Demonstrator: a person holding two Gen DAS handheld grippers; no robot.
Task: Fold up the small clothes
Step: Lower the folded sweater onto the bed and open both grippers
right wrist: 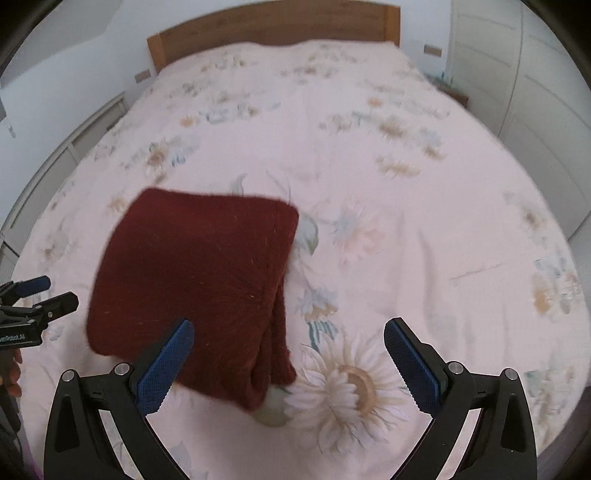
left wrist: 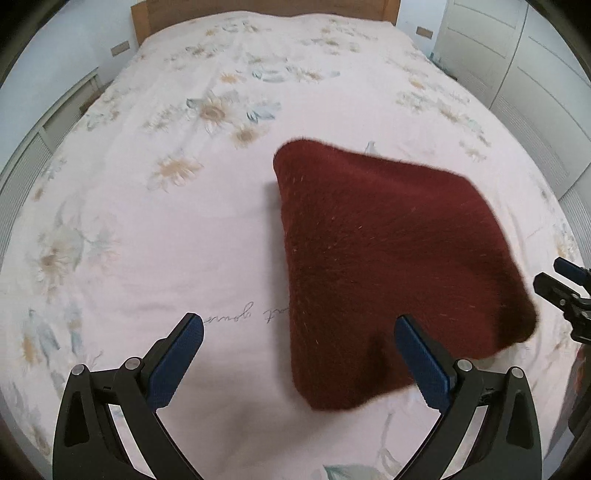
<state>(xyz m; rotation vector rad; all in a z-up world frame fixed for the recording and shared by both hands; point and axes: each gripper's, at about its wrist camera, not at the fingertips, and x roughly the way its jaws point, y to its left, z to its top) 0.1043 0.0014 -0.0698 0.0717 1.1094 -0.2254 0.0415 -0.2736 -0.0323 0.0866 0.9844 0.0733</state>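
A dark red fuzzy knit garment [left wrist: 384, 258] lies folded into a thick square on the floral bedspread [left wrist: 184, 240]. In the right wrist view the garment [right wrist: 199, 280] shows stacked layers along its right edge. My left gripper [left wrist: 299, 339] is open and empty, above the bed just in front of the garment's near left corner. My right gripper [right wrist: 288, 343] is open and empty, over the garment's near right corner. The right gripper also shows at the right edge of the left wrist view [left wrist: 554, 284]; the left gripper shows at the left edge of the right wrist view [right wrist: 40, 295].
A wooden headboard [right wrist: 273, 26] stands at the far end of the bed. White wardrobe doors [left wrist: 532, 74] line the right side. A low white unit [left wrist: 55, 122] runs along the left wall. A hand [right wrist: 9, 373] shows at the left edge.
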